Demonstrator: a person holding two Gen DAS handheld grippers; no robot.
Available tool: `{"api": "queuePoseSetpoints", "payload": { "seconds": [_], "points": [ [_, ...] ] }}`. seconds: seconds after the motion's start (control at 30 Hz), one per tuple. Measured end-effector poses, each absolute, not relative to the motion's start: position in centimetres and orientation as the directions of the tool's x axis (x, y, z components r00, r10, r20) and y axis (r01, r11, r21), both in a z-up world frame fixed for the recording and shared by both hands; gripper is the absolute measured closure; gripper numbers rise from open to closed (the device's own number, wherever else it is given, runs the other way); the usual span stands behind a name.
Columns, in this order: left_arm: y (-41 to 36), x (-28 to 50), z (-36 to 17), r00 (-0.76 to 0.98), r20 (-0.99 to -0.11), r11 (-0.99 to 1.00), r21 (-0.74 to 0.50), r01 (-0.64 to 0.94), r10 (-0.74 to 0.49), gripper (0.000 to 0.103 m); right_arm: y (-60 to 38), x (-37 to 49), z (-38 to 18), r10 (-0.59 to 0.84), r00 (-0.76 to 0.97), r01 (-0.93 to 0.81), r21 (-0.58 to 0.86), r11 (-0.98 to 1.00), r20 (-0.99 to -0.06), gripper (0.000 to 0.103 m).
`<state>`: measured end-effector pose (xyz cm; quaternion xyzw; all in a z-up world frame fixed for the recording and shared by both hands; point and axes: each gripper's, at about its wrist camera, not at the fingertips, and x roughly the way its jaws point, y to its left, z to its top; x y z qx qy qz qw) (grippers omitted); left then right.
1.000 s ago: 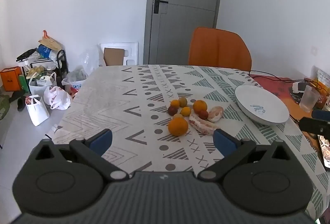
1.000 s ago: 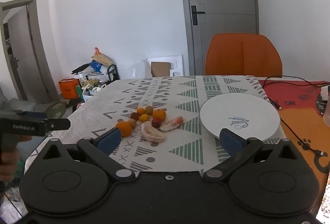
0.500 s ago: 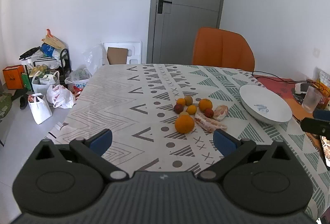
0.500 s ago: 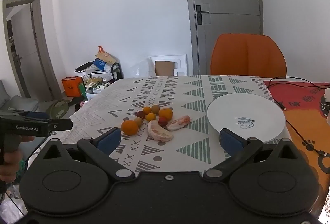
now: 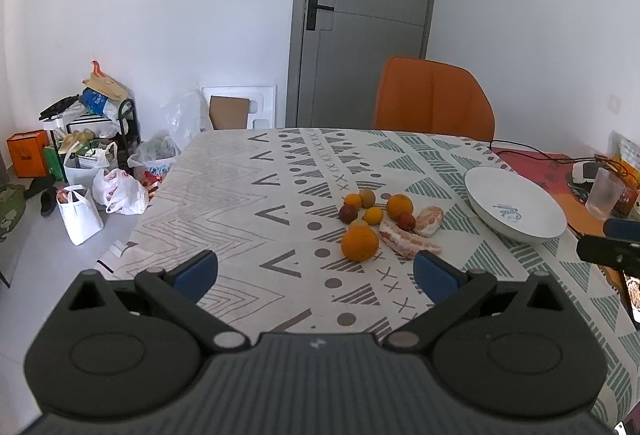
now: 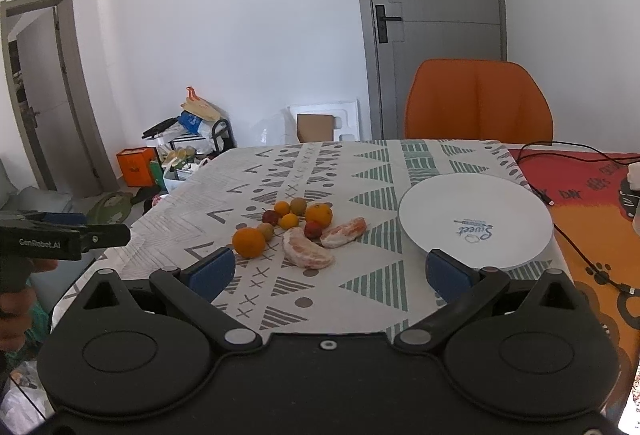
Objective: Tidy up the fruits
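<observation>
- Left gripper and right gripper up front, fingers spread wide, gripping nothing.
- Fruit pile mid-bench, big orange nearest.
- White plate just right of it, bare.
- Orange chair behind.

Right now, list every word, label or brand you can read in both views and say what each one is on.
"GenRobot.AI": white lettering on the side of the left gripper, seen from the right wrist view.
"Sweet": blue script inside the white plate; the small line above it is too small to read.
Red mat: large dark characters, not legible.
Orange box on the floor: a mark, too blurred to read.
</observation>
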<state>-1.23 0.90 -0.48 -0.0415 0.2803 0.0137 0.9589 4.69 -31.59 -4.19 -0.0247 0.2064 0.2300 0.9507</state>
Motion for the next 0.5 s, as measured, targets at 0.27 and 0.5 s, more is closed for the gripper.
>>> {"api": "queuePoseSetpoints", "payload": {
  "seconds": [0.27, 0.5],
  "points": [
    [0.55, -1.32, -0.51, 0.841, -0.541, 0.997, -0.069, -0.037, -0.006, 0.0, -31.6, 4.83, -4.45, 0.417, 0.807, -0.44, 0.045, 0.897, -0.418, 0.0],
    [0.38, -1.21, -0.44, 0.841, -0.54, 0.997, -0.066, -0.026, -0.014, 0.0, -31.65, 5.05, -4.54, 0.415, 0.805, -0.435, 0.053, 0.899, -0.424, 0.0]
  ]
}}
